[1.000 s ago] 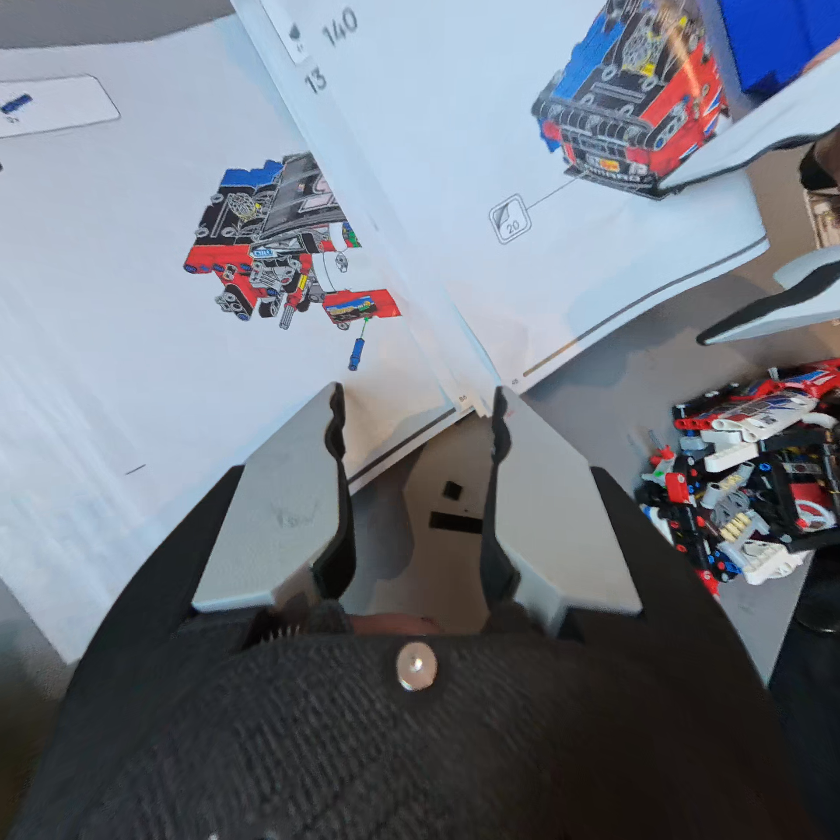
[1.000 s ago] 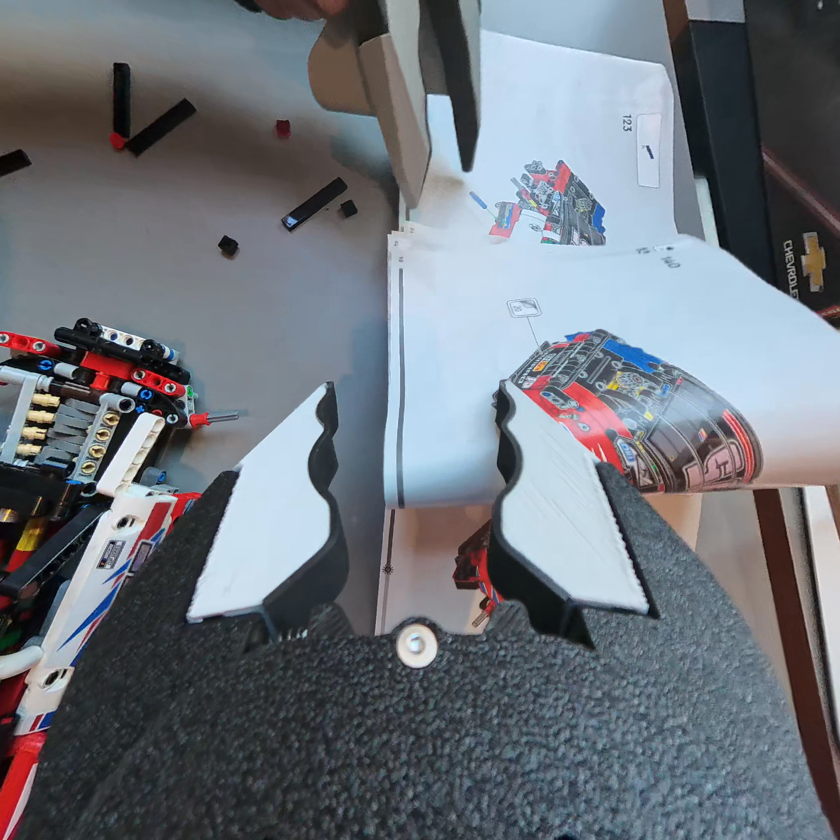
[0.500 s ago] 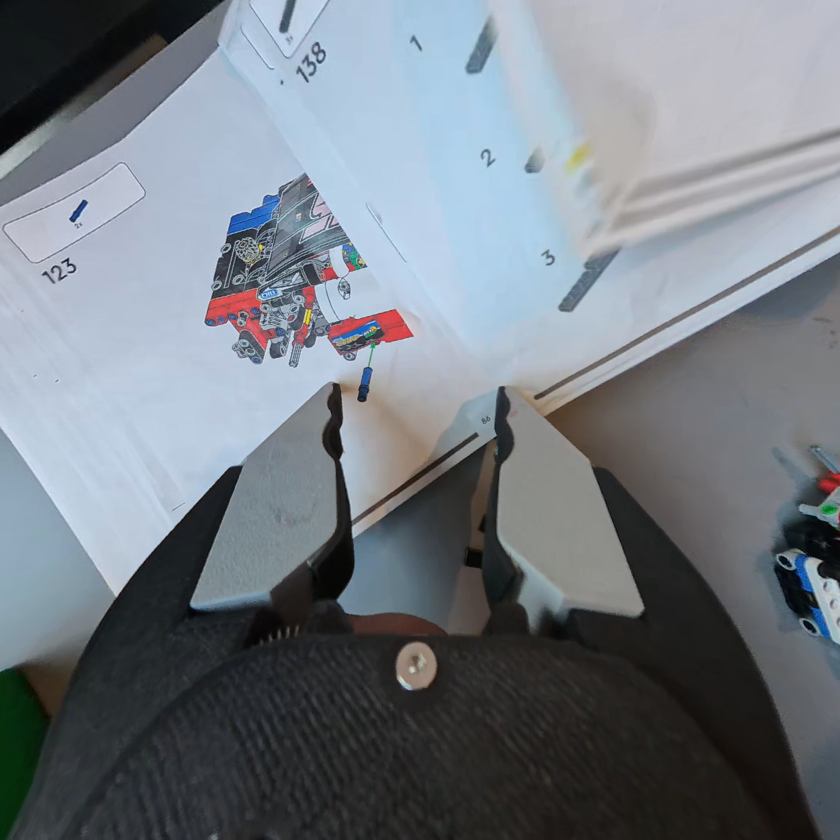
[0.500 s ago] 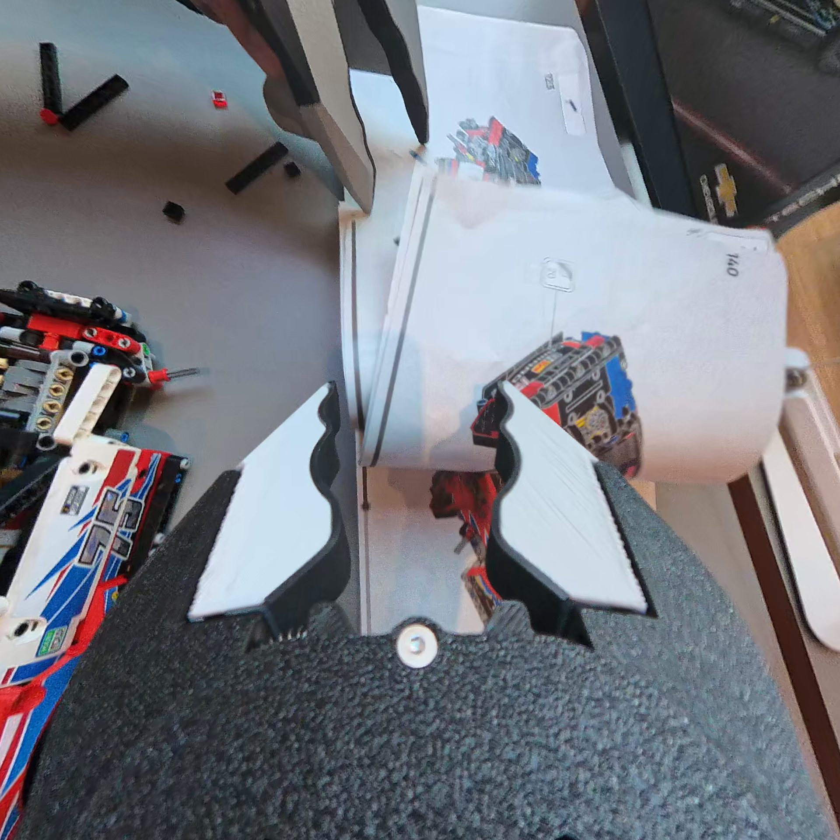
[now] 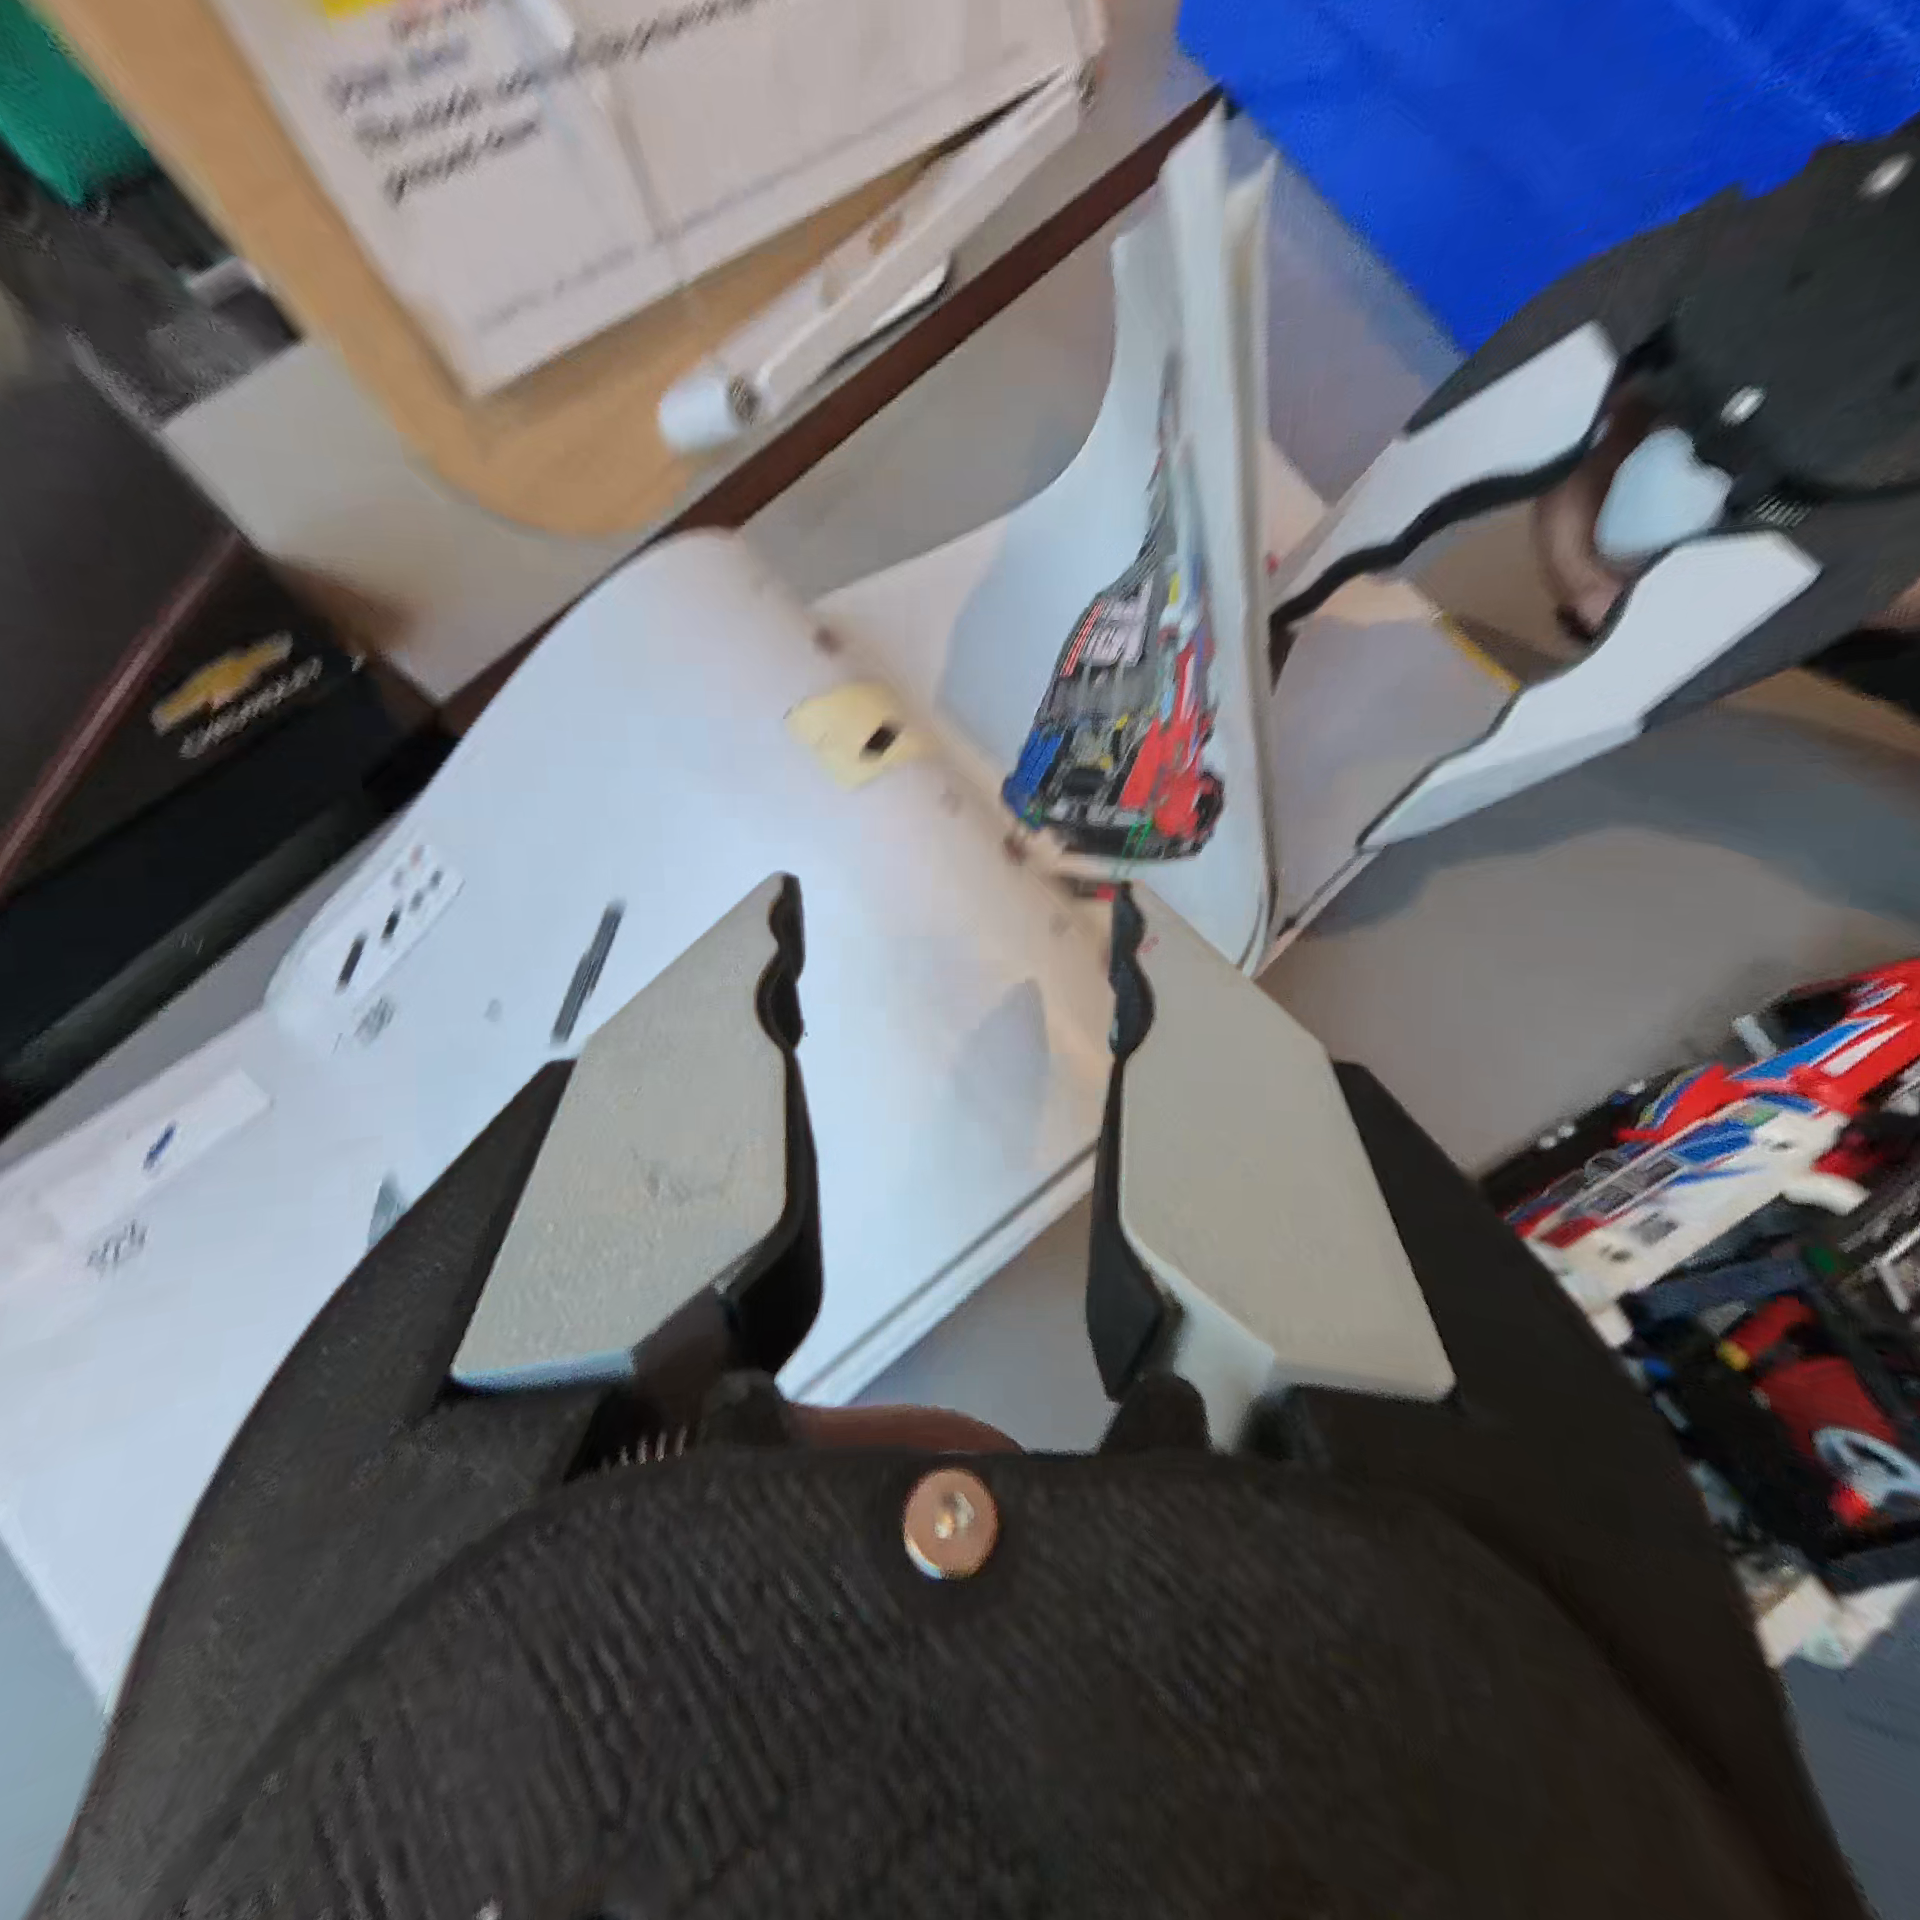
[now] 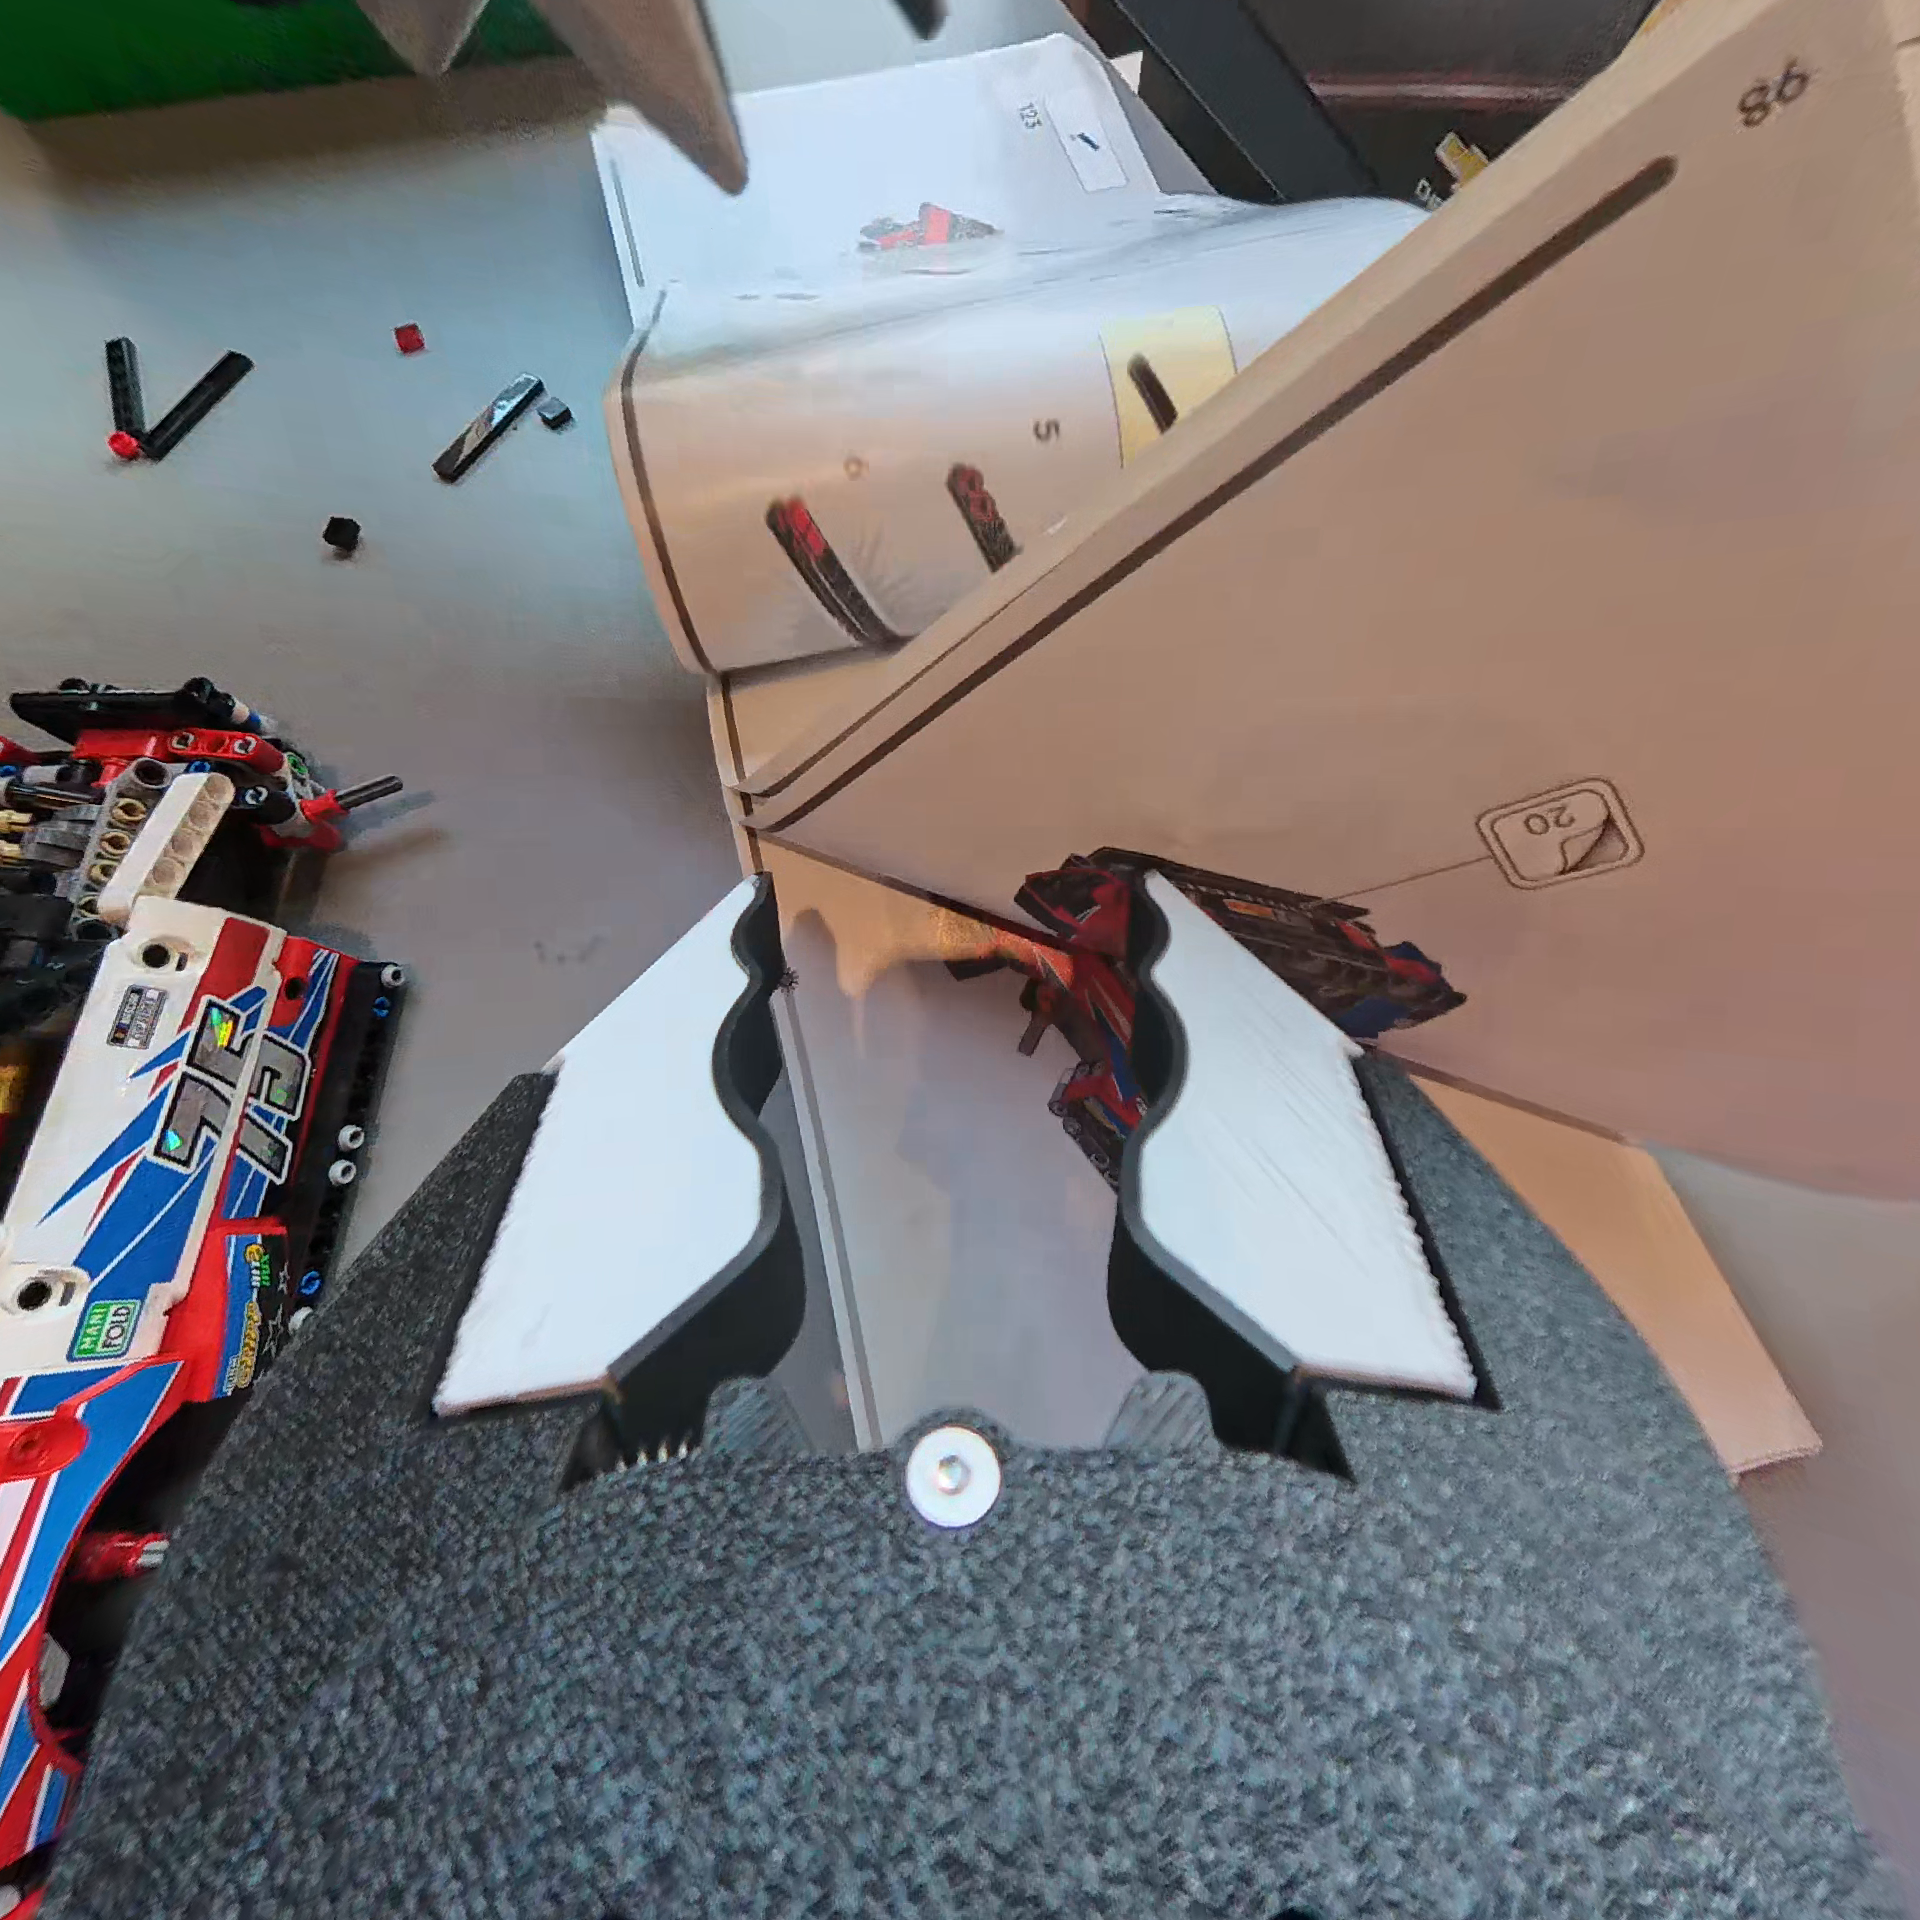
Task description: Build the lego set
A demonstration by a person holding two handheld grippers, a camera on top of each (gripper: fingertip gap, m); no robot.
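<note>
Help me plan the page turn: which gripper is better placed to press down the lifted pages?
Right, probably. The right gripper is open beside the lifted pages; the left gripper is open over the flat page.

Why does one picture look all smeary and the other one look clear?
In the left wrist view, the white instruction booklet, the red, white and blue lego car and the brown cardboard box are smeared by motion blur; only the left claw looks sharp. In the right wrist view, the car and small black lego pieces are crisp, while a lifted page looks tan in shadow.
</note>
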